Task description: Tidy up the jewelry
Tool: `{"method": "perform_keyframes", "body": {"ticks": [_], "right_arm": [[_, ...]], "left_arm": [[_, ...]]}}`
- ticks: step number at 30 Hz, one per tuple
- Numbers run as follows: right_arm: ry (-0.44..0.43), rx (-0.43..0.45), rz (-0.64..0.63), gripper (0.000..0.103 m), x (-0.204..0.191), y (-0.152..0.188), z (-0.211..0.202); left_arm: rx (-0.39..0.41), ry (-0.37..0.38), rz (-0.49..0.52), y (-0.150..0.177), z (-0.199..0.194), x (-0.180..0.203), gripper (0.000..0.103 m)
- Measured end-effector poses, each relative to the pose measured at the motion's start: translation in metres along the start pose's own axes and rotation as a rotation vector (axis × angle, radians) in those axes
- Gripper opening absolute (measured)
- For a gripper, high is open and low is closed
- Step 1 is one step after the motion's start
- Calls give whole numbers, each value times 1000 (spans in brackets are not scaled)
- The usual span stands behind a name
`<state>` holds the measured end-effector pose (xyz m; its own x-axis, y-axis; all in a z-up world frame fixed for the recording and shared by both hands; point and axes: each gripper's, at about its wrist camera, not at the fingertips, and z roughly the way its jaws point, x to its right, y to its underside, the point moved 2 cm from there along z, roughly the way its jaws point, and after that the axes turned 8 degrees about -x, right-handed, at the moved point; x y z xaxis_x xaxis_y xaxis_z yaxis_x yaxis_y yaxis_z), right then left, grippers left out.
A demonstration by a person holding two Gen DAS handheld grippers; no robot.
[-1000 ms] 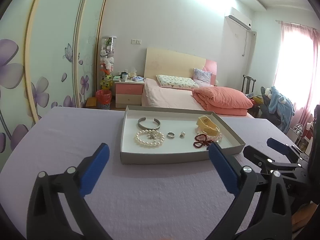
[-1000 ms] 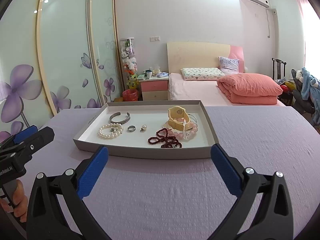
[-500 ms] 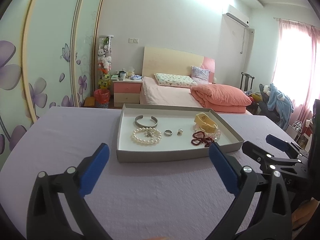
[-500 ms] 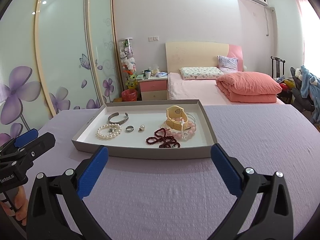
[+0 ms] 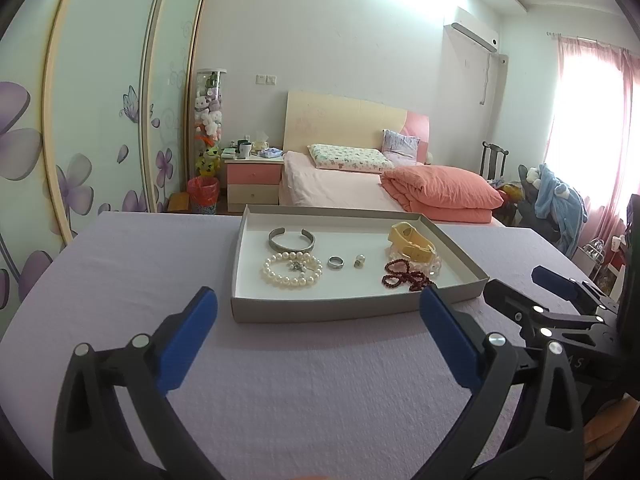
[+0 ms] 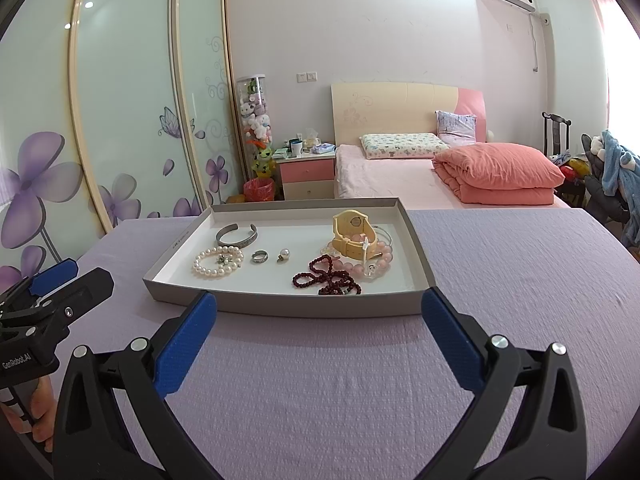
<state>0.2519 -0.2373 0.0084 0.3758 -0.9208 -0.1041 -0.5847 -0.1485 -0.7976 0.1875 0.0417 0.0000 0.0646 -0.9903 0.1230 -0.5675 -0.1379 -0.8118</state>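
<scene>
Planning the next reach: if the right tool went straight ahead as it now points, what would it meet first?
Probably the near wall of the grey tray. The right tool is open and holds nothing, and only bare purple cloth lies before that wall. The dark red bead string lies just behind it. Depth is uncertain.

A grey tray (image 6: 280, 308) with a white floor sits on a lilac tablecloth (image 6: 360, 380). In it lie a white pearl bracelet (image 6: 218, 261), a silver cuff (image 6: 237, 235), a dark red bead strand (image 6: 326, 278), a pale pink bead bracelet (image 6: 360, 265) and a cream-yellow watch (image 6: 354, 236). Both grippers' pads (image 6: 185, 344) are blue on black frames.
</scene>
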Motion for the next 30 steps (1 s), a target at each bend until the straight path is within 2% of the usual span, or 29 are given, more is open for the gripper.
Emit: {"method": "perform_keyframes", "body": {"ticks": [30], "right_arm": [[0, 1, 0, 101, 0, 0, 0]], "left_arm": [[-2, -1, 1, 1, 1, 0, 99]]}}
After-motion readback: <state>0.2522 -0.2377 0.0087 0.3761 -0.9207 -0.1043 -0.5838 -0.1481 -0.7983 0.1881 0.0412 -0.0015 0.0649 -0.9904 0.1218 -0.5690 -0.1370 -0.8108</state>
